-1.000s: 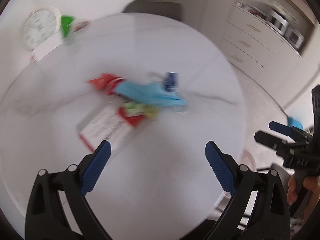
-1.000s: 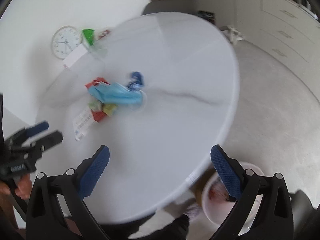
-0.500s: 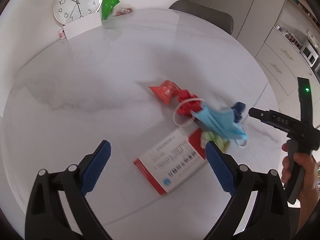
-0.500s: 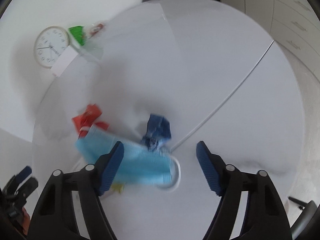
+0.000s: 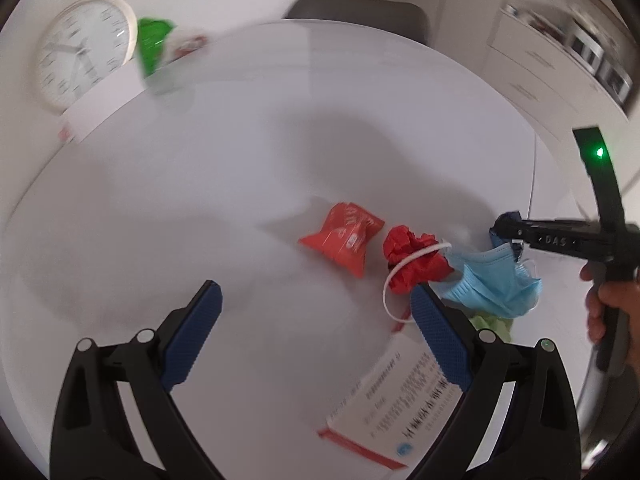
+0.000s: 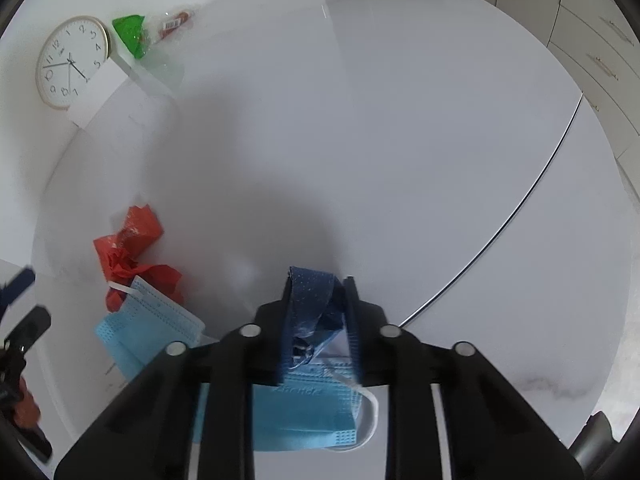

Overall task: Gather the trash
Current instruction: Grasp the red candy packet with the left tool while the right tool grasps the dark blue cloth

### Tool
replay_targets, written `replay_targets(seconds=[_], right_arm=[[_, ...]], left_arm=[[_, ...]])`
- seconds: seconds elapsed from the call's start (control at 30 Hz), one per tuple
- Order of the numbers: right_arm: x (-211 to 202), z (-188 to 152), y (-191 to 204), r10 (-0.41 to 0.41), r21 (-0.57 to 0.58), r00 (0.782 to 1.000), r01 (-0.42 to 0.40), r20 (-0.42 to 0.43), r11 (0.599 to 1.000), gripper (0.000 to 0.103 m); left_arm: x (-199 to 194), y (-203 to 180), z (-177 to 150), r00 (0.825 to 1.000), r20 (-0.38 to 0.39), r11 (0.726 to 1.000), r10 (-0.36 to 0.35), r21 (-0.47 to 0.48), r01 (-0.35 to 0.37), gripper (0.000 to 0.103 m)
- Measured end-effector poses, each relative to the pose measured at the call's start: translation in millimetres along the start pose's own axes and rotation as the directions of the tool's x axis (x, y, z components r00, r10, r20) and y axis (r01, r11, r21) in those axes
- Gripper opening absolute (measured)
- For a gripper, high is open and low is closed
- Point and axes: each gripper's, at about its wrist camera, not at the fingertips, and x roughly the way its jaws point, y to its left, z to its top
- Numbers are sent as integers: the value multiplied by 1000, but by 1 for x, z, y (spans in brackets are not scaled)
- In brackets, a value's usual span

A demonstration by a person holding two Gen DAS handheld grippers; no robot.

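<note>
we are pinching a dark blue dotted wrapper [image 6: 310, 300] between the fingers of our right gripper [image 6: 316, 312], the jaws drawn in narrow around it, just above the white round table [image 6: 400, 140]. the wrapper is standing roughly upright in the grip, its long axis running along the fingers and its folded top edge pointing forward, away from the camera. just under and behind it a light blue face mask [image 6: 296, 412] is lying flat on the table, its long axis running left to right in the right wrist view, with a white ear loop curling off its right end. our left gripper [image 5: 316, 312] is hovering over the table with its jaws spread wide and holding nothing. beyond its right finger we are seeing a crumpled red paper [image 5: 416, 260] touching the mask, and an orange-red snack packet [image 5: 344, 240] just beside it, its long axis tilting from lower left to upper right. a printed white box [image 5: 400, 396] is lying near the table's front edge. a wall clock [image 6: 70, 62] and a green packet [image 6: 130, 34] are sitting at the far edge, well apart from the trash.
</note>
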Motion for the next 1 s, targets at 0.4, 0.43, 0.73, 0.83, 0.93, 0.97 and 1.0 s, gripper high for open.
replay_targets(seconds=[0.4, 0.43, 0.73, 0.83, 0.93, 0.97, 1.0], right_arm=[[-33, 3, -26, 21, 106, 996, -30, 84, 994, 20], [-38, 2, -28, 22, 114, 996, -32, 91, 993, 20], [-86, -11, -38, 32, 137, 987, -54, 159, 989, 20], [-97, -19, -43, 30, 138, 985, -54, 170, 989, 20], [-103, -25, -45, 25, 136, 984, -49, 175, 989, 20], [-104, -26, -45, 23, 138, 984, -47, 175, 989, 20], [-106, -29, -47, 20, 142, 984, -46, 176, 989, 20]], left_arm=[[68, -9, 30, 997, -64, 973, -43, 224, 56, 71], [73, -10, 31, 997, -69, 971, -42, 234, 57, 70], [97, -16, 35, 993, -107, 966, -55, 246, 81, 50], [97, -17, 36, 993, -103, 967, -57, 243, 81, 42], [97, -13, 37, 993, -99, 976, -60, 204, 79, 41], [96, -11, 37, 993, -99, 978, -61, 191, 80, 41], [92, -8, 37, 994, -93, 982, -63, 172, 79, 40]])
